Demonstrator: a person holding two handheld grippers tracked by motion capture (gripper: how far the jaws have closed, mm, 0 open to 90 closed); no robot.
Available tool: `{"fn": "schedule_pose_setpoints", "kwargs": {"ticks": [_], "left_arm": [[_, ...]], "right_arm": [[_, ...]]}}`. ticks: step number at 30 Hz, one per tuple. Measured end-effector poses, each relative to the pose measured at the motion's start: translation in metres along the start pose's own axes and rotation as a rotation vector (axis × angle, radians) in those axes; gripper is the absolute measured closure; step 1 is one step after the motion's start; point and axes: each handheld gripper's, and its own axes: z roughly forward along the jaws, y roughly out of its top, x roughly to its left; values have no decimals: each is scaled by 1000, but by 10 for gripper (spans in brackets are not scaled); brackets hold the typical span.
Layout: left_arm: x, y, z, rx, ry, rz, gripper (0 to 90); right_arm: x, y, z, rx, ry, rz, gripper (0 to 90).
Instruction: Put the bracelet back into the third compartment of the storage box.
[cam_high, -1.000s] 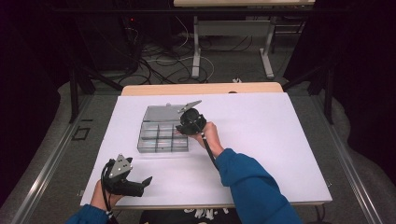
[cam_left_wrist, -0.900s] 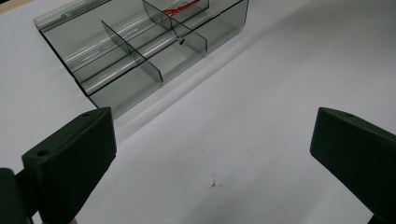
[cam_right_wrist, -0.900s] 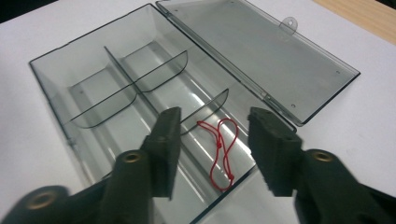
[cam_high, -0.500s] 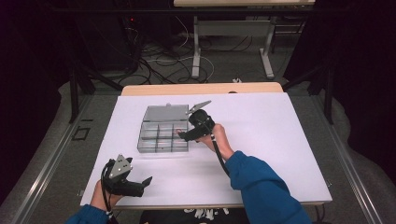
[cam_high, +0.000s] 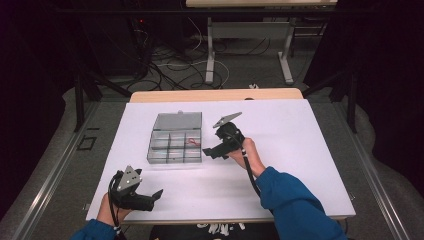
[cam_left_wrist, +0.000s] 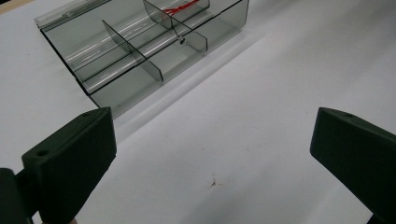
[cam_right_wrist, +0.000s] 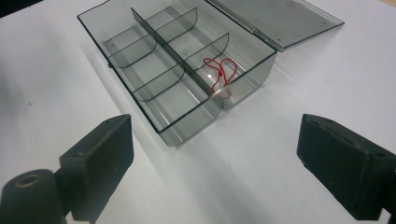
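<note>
On the left of the high view, the left gripper (cam_high: 150, 196) sits low over the near edge of the white table (cam_high: 300, 130), held in the person's left hand (cam_high: 111, 211), its grey plate up and its jaws pointing right and slightly away. In its own view the jaws stand wide apart with nothing between them, above bare tabletop that carries one small dark speck (cam_left_wrist: 213, 183). Farther in lies the box (cam_high: 176, 140), a clear smoky plastic organiser with its lid (cam_high: 178, 120) swung flat open on the far side. Dividers split it into small compartments, and a thin red string (cam_high: 192, 143) lies looped in a compartment at the right end of the middle row as the high view shows it; the right gripper view puts that string (cam_right_wrist: 219, 72) in an end compartment on the lid's side of the long divider. A small dark spot (cam_left_wrist: 182, 41) shows on a compartment floor in the left gripper view. Just right of the box, the right gripper (cam_high: 210, 152) hangs over the table, tilted down toward the box's near right corner, in the right hand (cam_high: 246, 154) of a blue sleeve (cam_high: 295, 205). Its jaws are also spread wide and hold nothing, with the box (cam_right_wrist: 177, 70) lying ahead of them, apart from both tips.
</note>
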Motion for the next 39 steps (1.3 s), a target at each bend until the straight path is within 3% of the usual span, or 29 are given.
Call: {"fn": "schedule_pose_setpoints", "kwargs": {"ticks": [6,12,26,34,39], "left_arm": [[0,0,0,0,-1,0,5],[0,0,0,0,-1,-1,4],[0,0,0,-1,-3,-1,4],[0,0,0,-2,-4,-3,4],[0,0,0,-4,-5,-3,4]], "right_arm": [[-3,-12,-15,9,-6,-1,79],[-5,-27,-26,-20,-21,-14,66],[-4,-61,-55,19,-45,-24,34],[-3,-77,-73,-12,-67,-7,31],[-1,-88,-85,-21,-83,-23,30]]}}
